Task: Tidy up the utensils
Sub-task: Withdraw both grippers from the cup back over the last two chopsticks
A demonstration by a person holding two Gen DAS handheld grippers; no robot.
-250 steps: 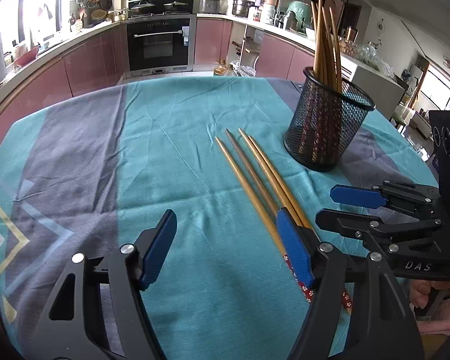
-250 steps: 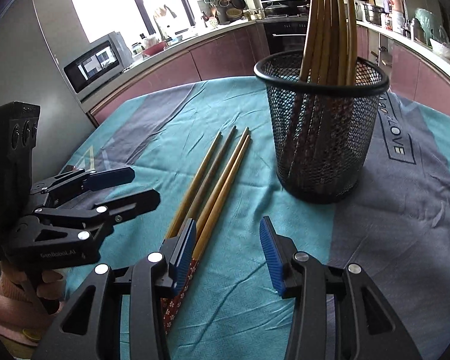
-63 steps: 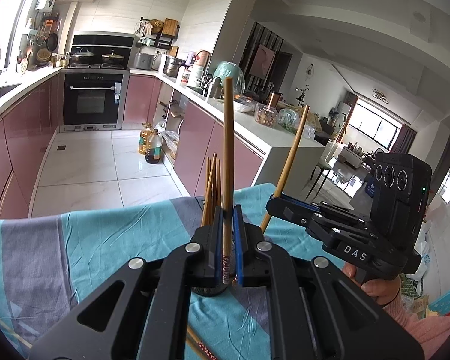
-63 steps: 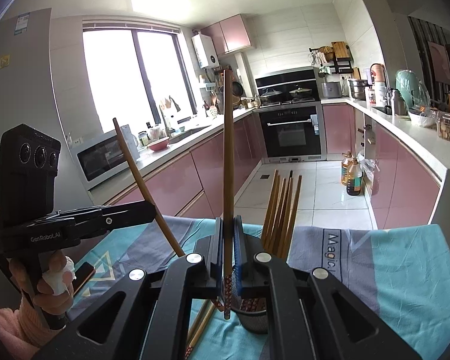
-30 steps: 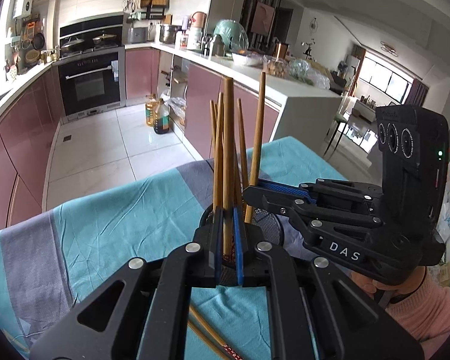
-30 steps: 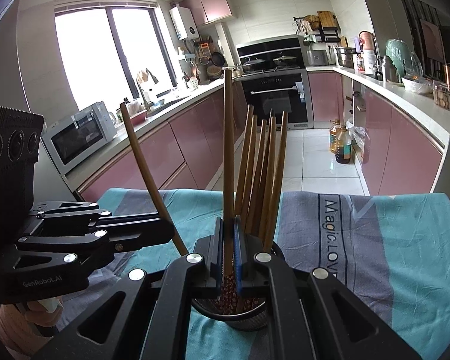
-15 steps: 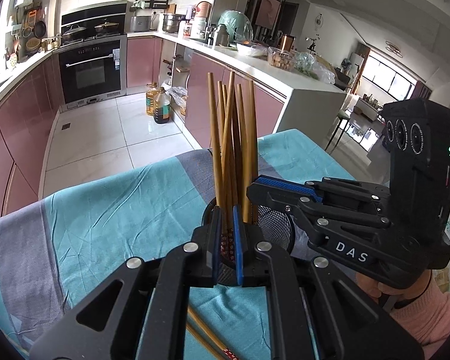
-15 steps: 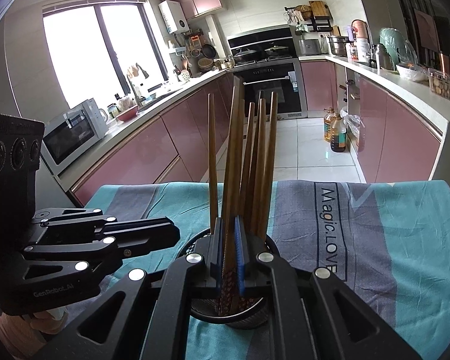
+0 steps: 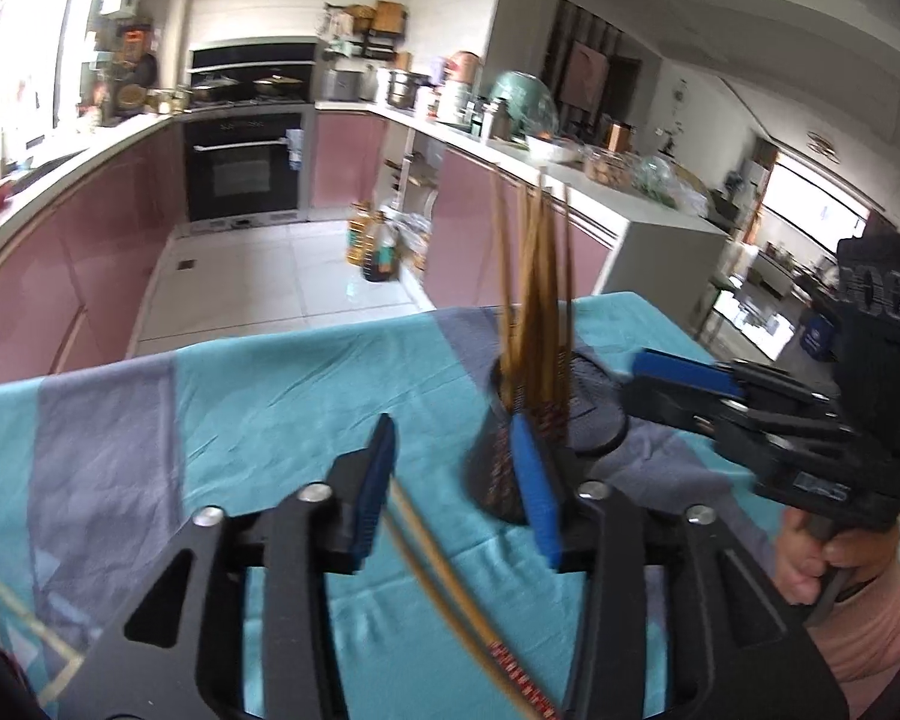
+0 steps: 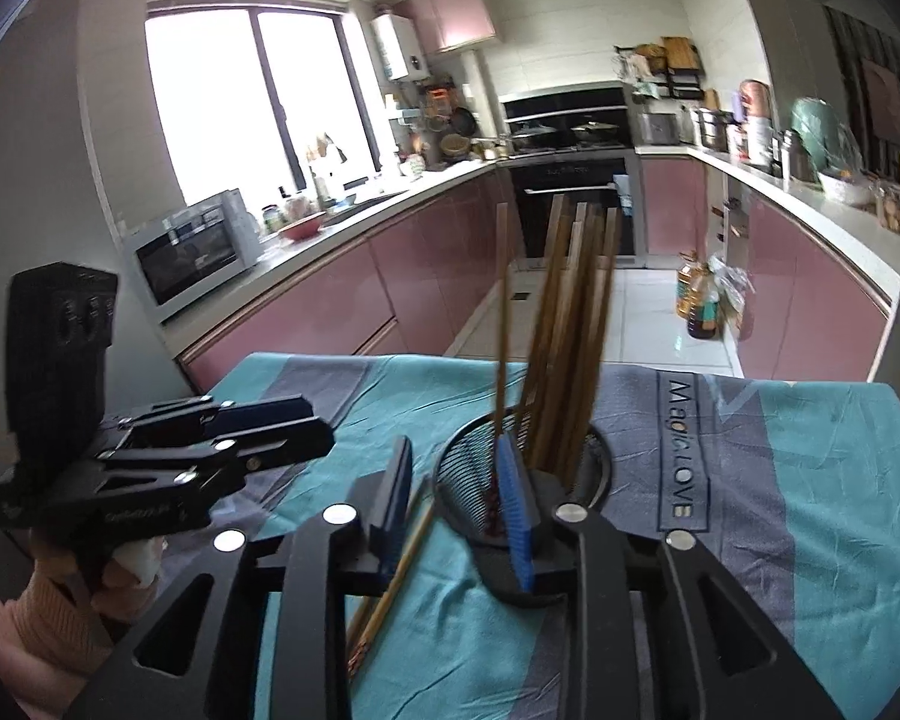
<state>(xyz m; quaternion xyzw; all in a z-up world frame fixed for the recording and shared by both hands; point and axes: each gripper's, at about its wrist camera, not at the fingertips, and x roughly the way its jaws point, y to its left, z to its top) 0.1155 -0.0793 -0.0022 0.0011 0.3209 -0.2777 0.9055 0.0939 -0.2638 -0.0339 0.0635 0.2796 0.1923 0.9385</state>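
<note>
Released wooden chopsticks (image 10: pixel 570 324) now upright in round mesh holder (image 10: pixel 456 468); both grippers' fingers opening, empty.

Teal tablecloth (image 10: pixel 840 540) with grey-purple bands; on it, black mesh holder (image 10: pixel 462 474) with brown chopsticks (image 10: pixel 570 324); loose chopsticks (image 9: pixel 450 576) beside holder, tan, red-patterned ends; blue gripper pads (image 9: pixel 537 498).

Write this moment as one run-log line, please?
left gripper: opening, empty | right gripper: opening, empty | mesh holder: chopsticks upright inside | loose chopsticks: two on tablecloth
</note>
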